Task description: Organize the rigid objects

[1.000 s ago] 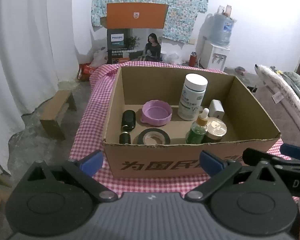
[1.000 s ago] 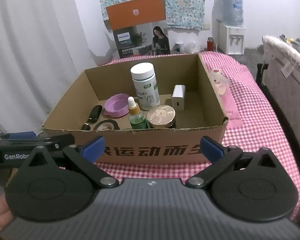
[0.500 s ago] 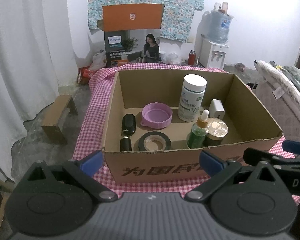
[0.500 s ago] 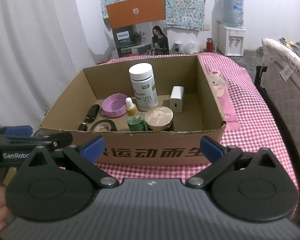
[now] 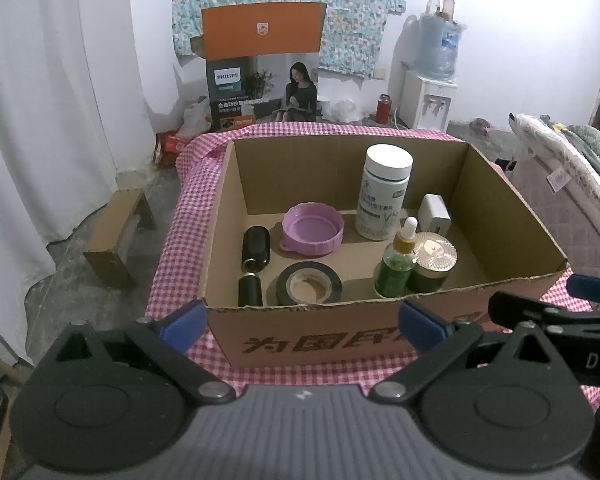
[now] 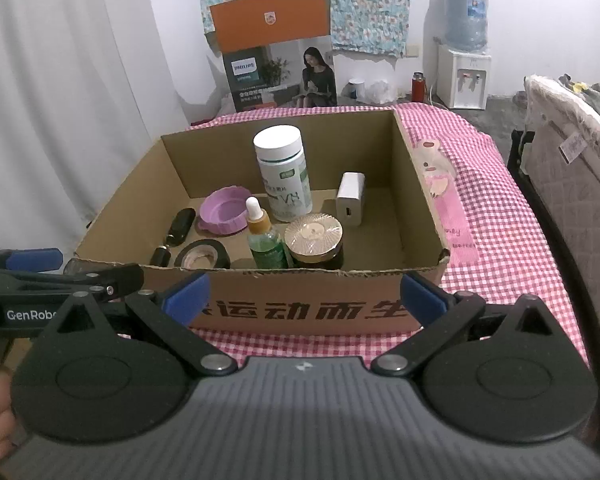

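Box (image 5: 380,336) on checked cloth (image 6: 492,216) holds upright white bottle (image 5: 384,192), dropper bottle (image 5: 396,268), jar (image 5: 434,258), tape (image 5: 310,284), purple lid (image 5: 312,228); my left gripper (image 5: 300,322) and right gripper (image 6: 302,294) hover before it, both wide apart, empty.

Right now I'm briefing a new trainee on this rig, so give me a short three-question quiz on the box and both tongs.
1. True or false: the white-capped bottle lies on its side in the cardboard box.
2. What touches the green dropper bottle? A) gold-lidded jar B) purple lid C) white charger
3. Fill in: the left tongs and right tongs are both ____.

Key: 1 false, it stands upright; 2 A; 3 open.
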`<state>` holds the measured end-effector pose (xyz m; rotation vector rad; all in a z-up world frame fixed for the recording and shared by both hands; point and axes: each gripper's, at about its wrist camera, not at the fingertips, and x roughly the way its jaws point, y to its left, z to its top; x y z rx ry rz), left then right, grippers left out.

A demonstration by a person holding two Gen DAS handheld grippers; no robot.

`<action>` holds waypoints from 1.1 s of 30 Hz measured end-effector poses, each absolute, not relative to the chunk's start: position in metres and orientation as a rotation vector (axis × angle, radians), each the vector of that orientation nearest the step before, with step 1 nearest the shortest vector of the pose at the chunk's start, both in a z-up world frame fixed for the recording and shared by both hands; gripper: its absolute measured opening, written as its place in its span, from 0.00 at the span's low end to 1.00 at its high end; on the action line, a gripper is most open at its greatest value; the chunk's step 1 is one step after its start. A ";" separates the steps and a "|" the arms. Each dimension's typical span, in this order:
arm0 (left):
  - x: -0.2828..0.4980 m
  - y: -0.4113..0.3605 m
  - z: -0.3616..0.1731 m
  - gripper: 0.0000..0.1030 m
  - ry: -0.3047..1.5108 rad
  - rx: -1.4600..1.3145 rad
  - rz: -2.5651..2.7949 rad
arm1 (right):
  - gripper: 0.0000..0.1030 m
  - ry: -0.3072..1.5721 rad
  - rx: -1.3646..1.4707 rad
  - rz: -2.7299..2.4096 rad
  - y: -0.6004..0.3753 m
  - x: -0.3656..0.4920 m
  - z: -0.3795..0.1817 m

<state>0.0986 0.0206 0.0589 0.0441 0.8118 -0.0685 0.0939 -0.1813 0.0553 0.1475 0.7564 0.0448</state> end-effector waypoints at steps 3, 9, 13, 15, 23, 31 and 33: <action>0.098 0.020 0.058 0.99 0.813 0.048 -0.069 | 0.99 0.760 0.148 0.044 -0.183 0.094 0.055; 0.099 0.018 0.058 0.99 0.814 0.050 -0.069 | 0.99 0.761 0.151 0.042 -0.185 0.093 0.055; 0.099 0.018 0.058 0.99 0.816 0.052 -0.068 | 0.99 0.766 0.150 0.042 -0.185 0.092 0.055; 0.099 0.018 0.058 0.99 0.817 0.052 -0.069 | 0.99 0.767 0.151 0.041 -0.186 0.092 0.055; 0.099 0.018 0.058 0.99 0.818 0.054 -0.069 | 0.99 0.767 0.151 0.041 -0.185 0.092 0.055; 0.098 0.019 0.058 0.99 0.819 0.057 -0.068 | 0.99 0.768 0.149 0.040 -0.185 0.092 0.054; 0.098 0.019 0.058 0.99 0.819 0.057 -0.068 | 0.99 0.769 0.150 0.039 -0.185 0.092 0.054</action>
